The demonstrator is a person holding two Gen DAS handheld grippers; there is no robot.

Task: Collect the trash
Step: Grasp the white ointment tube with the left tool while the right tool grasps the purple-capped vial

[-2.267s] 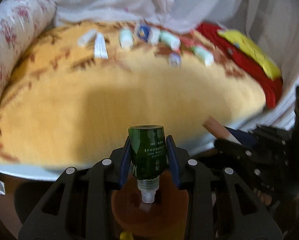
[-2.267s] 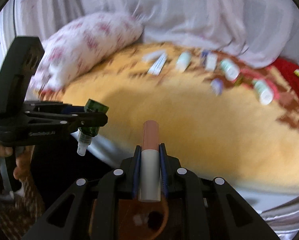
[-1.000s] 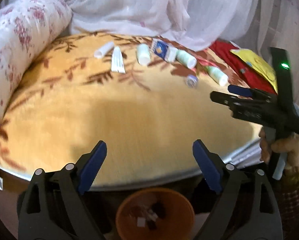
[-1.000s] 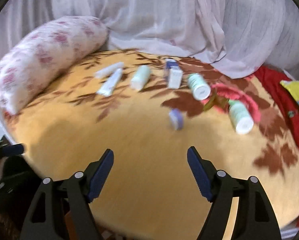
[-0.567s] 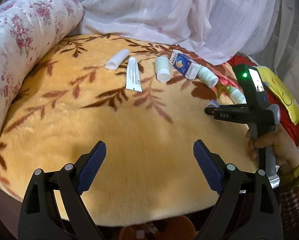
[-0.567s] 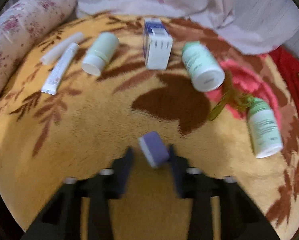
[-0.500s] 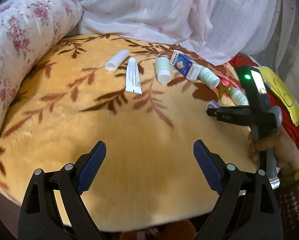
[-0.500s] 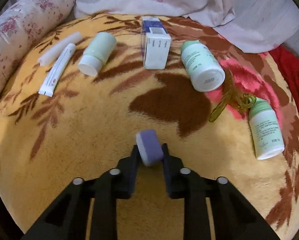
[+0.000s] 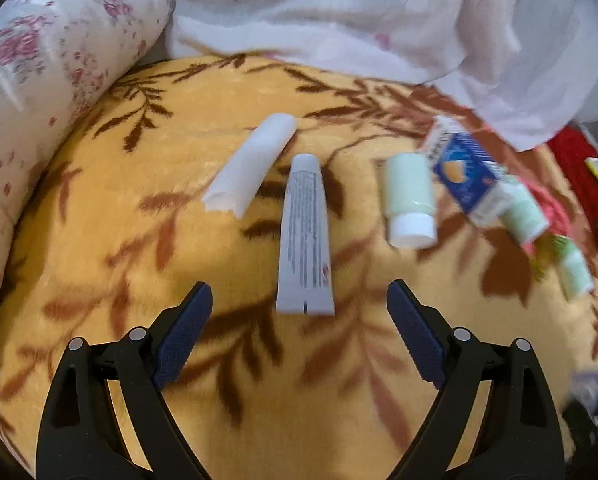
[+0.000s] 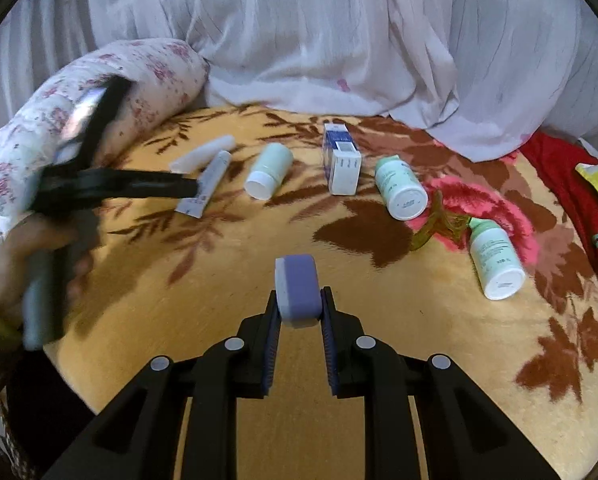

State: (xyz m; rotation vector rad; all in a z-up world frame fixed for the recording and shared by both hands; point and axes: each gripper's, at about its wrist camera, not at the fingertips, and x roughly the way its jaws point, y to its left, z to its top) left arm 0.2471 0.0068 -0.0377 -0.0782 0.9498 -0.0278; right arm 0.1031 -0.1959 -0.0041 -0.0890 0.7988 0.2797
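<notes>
Left wrist view: left gripper (image 9: 300,312) spread wide, nothing between the blue pads (image 9: 185,330), poised low over a plush yellow blanket (image 9: 99,216) patterned with brown leaves. Straight ahead of the open jaws, just beyond the tips, a flat white tube (image 9: 306,236) lying lengthwise, crimped end nearest. Ahead and slightly left, a second white tube (image 9: 249,168), angled. Ahead to the right, a pale green bottle (image 9: 409,200) on its side, cap nearest, then a blue and white carton (image 9: 465,174) and more green bottles, blurred. Far left, a floral bolster (image 9: 55,40); beyond everything, white draped fabric (image 9: 379,20). Right wrist view: right gripper (image 10: 299,314) pinching a small purple and grey block (image 10: 297,290) upright between its pads, lifted just clear of the blanket. Ahead and left, the other gripper's black frame reaching toward the tubes. Ahead, the carton; ahead and right, two green bottles (image 10: 399,188) with an amber plastic clip (image 10: 439,220) between them. At far right, red cloth (image 10: 571,184). Likely step: one piece of trash secured on the right, the next being lined up on the left. Next move, judged: closing across the flat tube's narrow width, pressing lightly into the soft pile, then carrying both pieces off to a bin, none visible here.
</notes>
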